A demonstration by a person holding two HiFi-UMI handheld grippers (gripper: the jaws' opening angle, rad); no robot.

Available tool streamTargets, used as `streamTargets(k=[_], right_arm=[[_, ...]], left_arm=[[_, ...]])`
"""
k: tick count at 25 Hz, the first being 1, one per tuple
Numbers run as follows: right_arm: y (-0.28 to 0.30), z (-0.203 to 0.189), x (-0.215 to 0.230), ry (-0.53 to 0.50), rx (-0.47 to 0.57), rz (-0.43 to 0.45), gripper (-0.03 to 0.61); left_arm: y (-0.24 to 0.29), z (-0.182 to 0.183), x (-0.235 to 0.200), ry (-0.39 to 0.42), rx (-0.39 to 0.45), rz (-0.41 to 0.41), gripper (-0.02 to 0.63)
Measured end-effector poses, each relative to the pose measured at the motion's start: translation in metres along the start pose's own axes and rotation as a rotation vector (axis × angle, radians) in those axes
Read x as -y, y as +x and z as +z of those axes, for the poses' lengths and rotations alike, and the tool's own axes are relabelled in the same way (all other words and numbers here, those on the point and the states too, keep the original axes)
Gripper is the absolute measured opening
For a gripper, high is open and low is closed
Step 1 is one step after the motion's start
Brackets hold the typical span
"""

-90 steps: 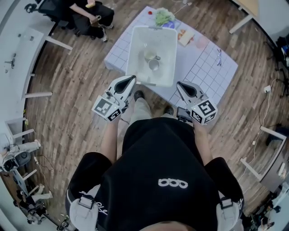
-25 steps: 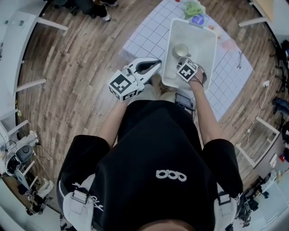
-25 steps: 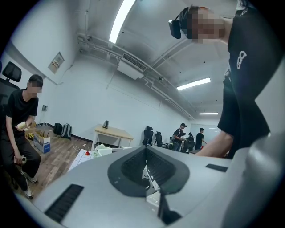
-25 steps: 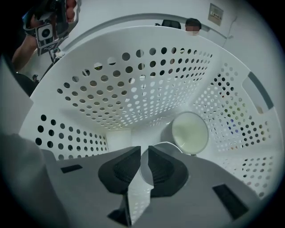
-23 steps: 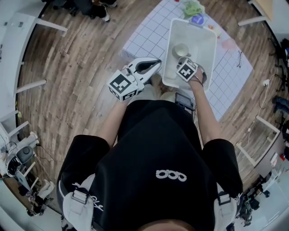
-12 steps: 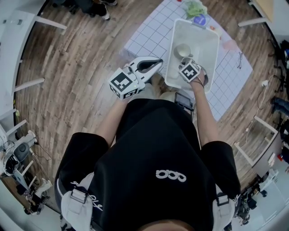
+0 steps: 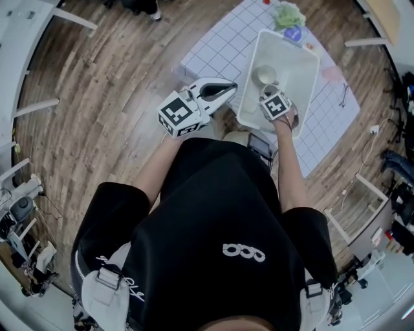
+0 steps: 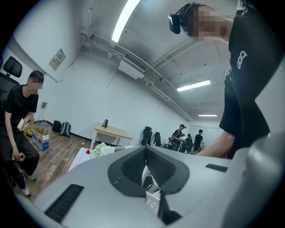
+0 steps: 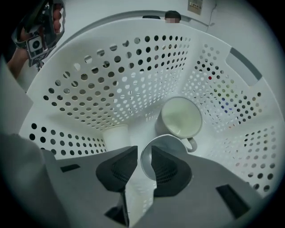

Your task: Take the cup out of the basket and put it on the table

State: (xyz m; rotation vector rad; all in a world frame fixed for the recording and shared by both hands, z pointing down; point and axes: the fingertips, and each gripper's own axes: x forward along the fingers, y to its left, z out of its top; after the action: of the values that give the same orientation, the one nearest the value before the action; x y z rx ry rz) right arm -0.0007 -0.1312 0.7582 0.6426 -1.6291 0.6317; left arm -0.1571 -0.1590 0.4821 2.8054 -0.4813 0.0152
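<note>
A white perforated basket (image 7: 304, 64) stands on the gridded table (image 7: 217, 45). My right gripper (image 9: 144, 162) reaches down inside it (image 7: 271, 92). Its jaws are opening, a narrow gap apart, and they straddle the rim of a grey cup (image 9: 162, 143) that lies on its side. Just behind it rests a cream mug (image 9: 180, 118) with a handle, also seen from above (image 7: 264, 75). A small white cup (image 9: 116, 136) lies to the left by the basket wall (image 9: 111, 84). My left gripper (image 7: 228, 88) hovers outside the basket's left edge, jaws together, holding nothing.
Beyond the basket on the table lie a green bundle (image 7: 288, 14), a pink item (image 7: 333, 72) and a pair of glasses (image 7: 343, 94). Wooden floor surrounds the table. The left gripper view shows an office room with people and chairs far off.
Since the earliest frame my right gripper has gone from in front of the basket down into it. Over the last second it stays there, and my left gripper has hardly moved.
</note>
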Motion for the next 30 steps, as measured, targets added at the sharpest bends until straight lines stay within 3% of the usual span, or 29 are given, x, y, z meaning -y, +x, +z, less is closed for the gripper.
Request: streamTargets(k=[6,19,23,30], right_arm=[[0.018,-0.013,0.003,-0.028,-0.091,-0.001,0.080],[0.015,-0.012,0.008,-0.063,-0.077,-0.008,0.033],[-0.002,0.004,-0.001,-0.074,0.017,0.013,0.031],[-0.060,0.019,-0.007,-0.085,0.170,-0.041,0.031]], left_arm=[[0.006,0.000,-0.002,-0.004,-0.006,-0.007,0.008],[0.013,0.000,0.000,0.001,-0.018,-0.008,0.008],[0.015,0.000,0.004,0.001,-0.022,-0.008,0.008],[0.023,0.003,0.016,0.011,-0.021,-0.005,0.008]])
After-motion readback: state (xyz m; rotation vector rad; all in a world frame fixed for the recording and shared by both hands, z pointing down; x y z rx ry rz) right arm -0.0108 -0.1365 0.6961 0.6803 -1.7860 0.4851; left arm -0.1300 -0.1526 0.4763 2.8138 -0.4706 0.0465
